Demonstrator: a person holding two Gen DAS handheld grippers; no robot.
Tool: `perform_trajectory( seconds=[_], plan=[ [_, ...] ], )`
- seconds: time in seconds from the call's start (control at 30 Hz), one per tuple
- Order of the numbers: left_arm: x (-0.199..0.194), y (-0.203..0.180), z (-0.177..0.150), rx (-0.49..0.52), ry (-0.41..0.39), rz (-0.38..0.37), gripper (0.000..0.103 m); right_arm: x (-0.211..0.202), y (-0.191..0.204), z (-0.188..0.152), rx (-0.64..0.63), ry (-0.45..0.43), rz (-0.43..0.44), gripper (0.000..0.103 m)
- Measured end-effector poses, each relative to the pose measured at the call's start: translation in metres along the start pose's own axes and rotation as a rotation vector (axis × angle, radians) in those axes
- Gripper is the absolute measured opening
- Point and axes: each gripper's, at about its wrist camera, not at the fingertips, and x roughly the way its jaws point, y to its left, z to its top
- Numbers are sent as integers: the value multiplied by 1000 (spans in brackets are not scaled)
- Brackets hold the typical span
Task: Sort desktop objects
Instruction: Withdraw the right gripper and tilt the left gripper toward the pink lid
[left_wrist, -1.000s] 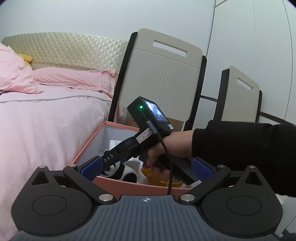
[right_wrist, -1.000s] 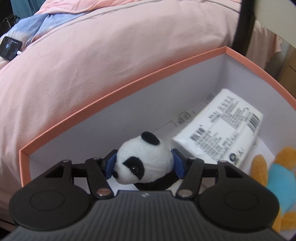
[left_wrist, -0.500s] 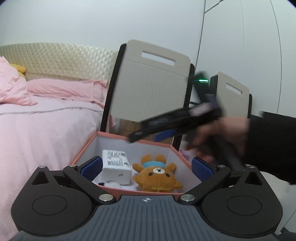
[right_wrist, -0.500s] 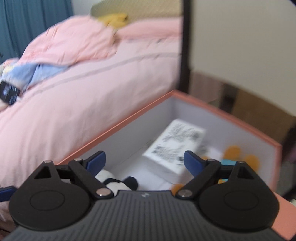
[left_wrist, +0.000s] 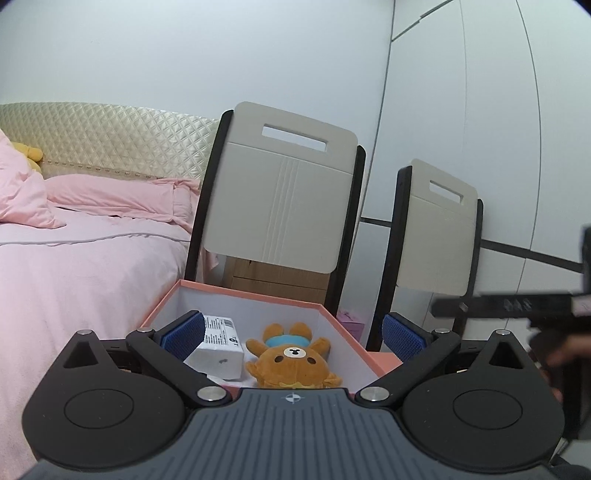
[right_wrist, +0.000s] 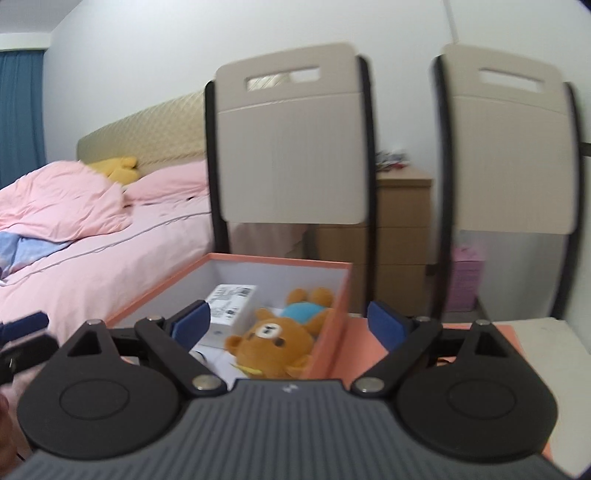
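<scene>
An orange box (left_wrist: 343, 334) with a white inside holds a brown bear plush (left_wrist: 293, 360) with a blue collar and a white tissue pack (left_wrist: 221, 345). The box (right_wrist: 332, 295), the bear (right_wrist: 271, 341) and the pack (right_wrist: 229, 308) also show in the right wrist view. The panda plush is hidden behind the gripper bodies. My left gripper (left_wrist: 293, 334) is open and empty, in front of the box. My right gripper (right_wrist: 288, 323) is open and empty, held back above the box's near end. The blurred right gripper body (left_wrist: 517, 306) shows at the right of the left wrist view.
Two beige folding chairs (left_wrist: 280, 206) (left_wrist: 436, 240) stand behind the box. A pink bed (left_wrist: 74, 251) lies at the left. A wooden drawer unit (right_wrist: 391, 229) stands behind the chairs. An orange lid or sheet (right_wrist: 480, 336) lies right of the box on a white table (right_wrist: 546, 343).
My right gripper opened, let go of the panda plush in the box, then rose and pulled back to the right. My left gripper stayed open with little movement.
</scene>
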Motion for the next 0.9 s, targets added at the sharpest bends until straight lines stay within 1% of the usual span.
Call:
perform_trajectory(
  seconds=[0.1,0.2,0.33,0.47,0.53,0.57,0.63,0.73,0.83,0.9],
  plan=[
    [2,-2,-4,12,13,5,103,-16,-5,-24,21,-40,-20,93],
    [5,-2,-7,20,25,7,103,-21,-5,-43,10,-57,-38,93],
    [9,-2,-12,31,37,12,103,-25,-9,-61,15,-99,-58,93],
    [16,0,-18,41,68,18,103,-23,-19,-67,49,-129,-77,95],
    [21,1,-21,44,93,25,103,-27,-25,-67,78,-156,-75,102],
    [23,2,-23,44,103,32,103,-29,-28,-68,90,-173,-70,103],
    [27,3,-26,51,120,41,103,-34,-32,-69,110,-203,-69,103],
    [31,3,-31,64,137,35,103,-38,-36,-71,137,-229,-85,103],
    [34,4,-35,57,161,21,103,-39,-38,-73,144,-233,-82,103],
    [35,5,-36,32,183,-6,103,-41,-37,-75,136,-231,-79,103]
  ],
)
